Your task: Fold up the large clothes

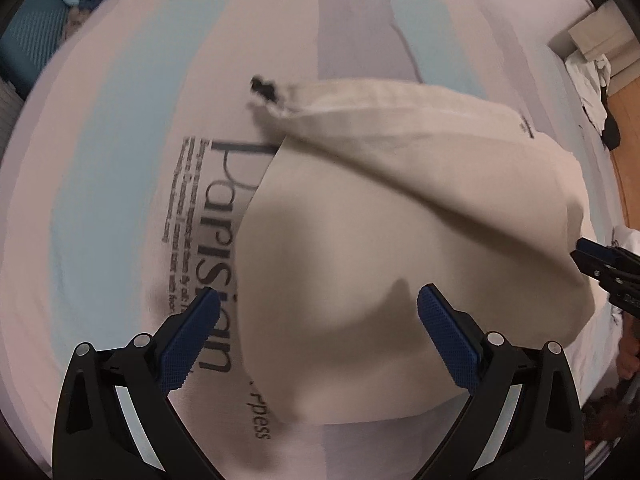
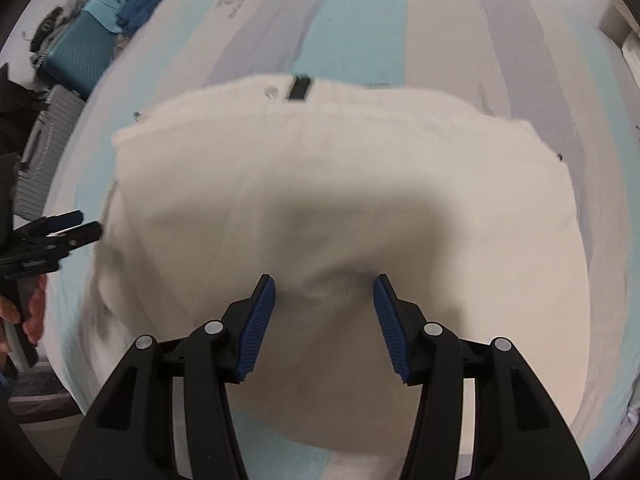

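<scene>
Lying folded on the striped mattress [image 2: 352, 28], the cream garment [image 2: 320, 184] looks light, soft and limp; I judge it will sag and drag wherever it is lifted, so it wants a pinch at an edge or corner, not the flat middle. A small black tag [image 2: 299, 87] marks its far edge. The right gripper [image 2: 324, 284] hovers over the cloth with jaws apart and nothing between them. The left gripper [image 1: 318, 300] also stands wide open, empty, straddling the garment's near edge beside the printed lettering [image 1: 218, 248]. Both far corners look like sound holds for a next fold.
</scene>
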Demonstrator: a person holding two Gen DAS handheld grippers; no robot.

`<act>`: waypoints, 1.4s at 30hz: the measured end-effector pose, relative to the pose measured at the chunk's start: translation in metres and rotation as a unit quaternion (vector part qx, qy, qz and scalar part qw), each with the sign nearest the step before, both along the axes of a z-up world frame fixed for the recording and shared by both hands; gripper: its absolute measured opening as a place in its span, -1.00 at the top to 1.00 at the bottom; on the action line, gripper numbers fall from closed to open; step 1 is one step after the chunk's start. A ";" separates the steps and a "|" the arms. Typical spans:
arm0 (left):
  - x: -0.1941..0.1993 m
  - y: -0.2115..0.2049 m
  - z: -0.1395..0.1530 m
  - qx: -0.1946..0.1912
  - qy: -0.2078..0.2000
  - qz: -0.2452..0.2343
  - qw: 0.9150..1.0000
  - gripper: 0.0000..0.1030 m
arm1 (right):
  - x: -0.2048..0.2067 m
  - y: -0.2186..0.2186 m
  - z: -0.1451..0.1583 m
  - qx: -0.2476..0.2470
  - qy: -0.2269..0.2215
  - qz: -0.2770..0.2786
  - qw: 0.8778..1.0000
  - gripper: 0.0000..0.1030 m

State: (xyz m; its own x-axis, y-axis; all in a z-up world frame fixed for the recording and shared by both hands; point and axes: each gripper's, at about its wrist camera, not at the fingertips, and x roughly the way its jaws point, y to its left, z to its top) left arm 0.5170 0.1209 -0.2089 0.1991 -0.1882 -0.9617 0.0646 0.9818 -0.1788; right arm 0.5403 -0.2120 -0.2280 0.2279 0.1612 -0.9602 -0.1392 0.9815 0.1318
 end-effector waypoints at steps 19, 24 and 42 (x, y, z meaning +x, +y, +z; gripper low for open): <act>0.015 -0.003 -0.048 -0.069 0.043 -0.065 0.995 -0.88 | 0.008 0.007 -0.049 -0.043 0.026 -0.047 0.998 -0.15; 0.023 0.007 -0.063 -0.127 0.077 -0.058 0.987 -0.88 | 0.004 0.000 -0.051 -0.044 0.028 -0.049 0.997 -0.16; 0.013 -0.046 -0.060 -0.125 0.054 -0.082 0.987 0.02 | -0.003 0.001 -0.059 -0.050 0.023 -0.055 0.997 -0.16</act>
